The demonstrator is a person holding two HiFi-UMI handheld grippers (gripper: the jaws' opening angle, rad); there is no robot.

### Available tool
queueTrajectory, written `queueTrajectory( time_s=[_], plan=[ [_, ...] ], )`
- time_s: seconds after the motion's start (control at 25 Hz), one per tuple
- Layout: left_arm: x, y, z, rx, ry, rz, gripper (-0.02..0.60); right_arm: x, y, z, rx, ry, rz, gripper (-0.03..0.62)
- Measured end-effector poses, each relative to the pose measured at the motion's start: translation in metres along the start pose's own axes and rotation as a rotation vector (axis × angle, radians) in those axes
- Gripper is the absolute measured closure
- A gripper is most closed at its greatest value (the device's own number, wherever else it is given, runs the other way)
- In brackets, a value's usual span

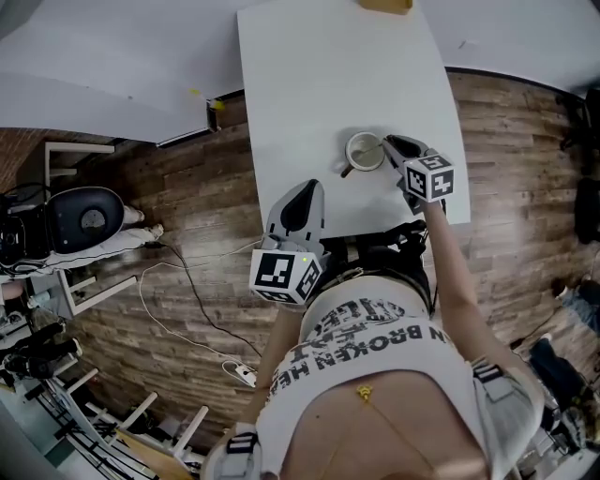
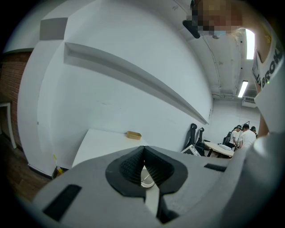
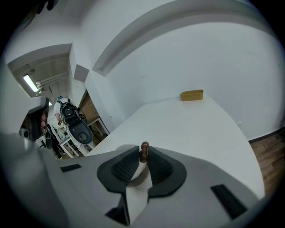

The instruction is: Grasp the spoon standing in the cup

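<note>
Head view: a long white bench [image 1: 319, 84] runs toward 12 o'clock over a brown plank floor [image 1: 178, 187]. A pale round cup with a small side handle [image 1: 350, 150] stands at the bench's near end, at about 1 o'clock from frame centre. A small tan rectangular block [image 1: 385, 5] lies alone at the far end, well apart from the cup.

Right gripper [image 1: 396, 148]: at the cup's 3 o'clock, tips over the rim, marker cube trailing toward 5 o'clock. In the right gripper view the gripper [image 3: 143, 153] has its jaws drawn in to a narrow gap. The light-handled spoon with a dark brown knobbed end [image 3: 144, 148] stands upright between them, both pads against the handle and the knob showing just above the tips. The cup's pale rim shows below and at 9 o'clock of the jaws. The block [image 3: 192, 95] sits beyond at 1 o'clock.

Left gripper [image 1: 305, 195]: at the bench's near edge, at the cup's 7 o'clock, apart from it. In the left gripper view the gripper [image 2: 143, 151] has its jaw tips together, holding nothing. The block [image 2: 133, 134] shows far off at 12 o'clock.
</note>
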State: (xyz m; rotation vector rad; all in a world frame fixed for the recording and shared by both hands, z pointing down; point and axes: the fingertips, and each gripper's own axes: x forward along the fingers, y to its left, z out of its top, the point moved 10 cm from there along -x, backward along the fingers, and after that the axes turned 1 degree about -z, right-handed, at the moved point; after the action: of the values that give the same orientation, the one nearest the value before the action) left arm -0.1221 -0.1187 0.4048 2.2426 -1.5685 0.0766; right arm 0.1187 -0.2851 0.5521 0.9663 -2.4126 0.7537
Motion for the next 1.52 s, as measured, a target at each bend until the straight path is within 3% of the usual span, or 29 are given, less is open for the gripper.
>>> queueTrajectory(
  time_s=[0.24,0.84,1.52],
  plan=[
    [-0.003,0.001,0.001,0.001,-0.003,-0.001,0.583,-0.004,0.006,0.004,-0.054,0.003,0.023,0.546],
    [-0.01,-0.001,0.001,0.012,-0.012,-0.015,0.583,-0.026,0.036,0.022,-0.351,0.02,0.016,0.553],
    [-0.015,-0.003,-0.004,0.02,-0.016,-0.045,0.583,-0.057,0.073,0.047,-0.541,-0.027,-0.002,0.553]
  ],
)
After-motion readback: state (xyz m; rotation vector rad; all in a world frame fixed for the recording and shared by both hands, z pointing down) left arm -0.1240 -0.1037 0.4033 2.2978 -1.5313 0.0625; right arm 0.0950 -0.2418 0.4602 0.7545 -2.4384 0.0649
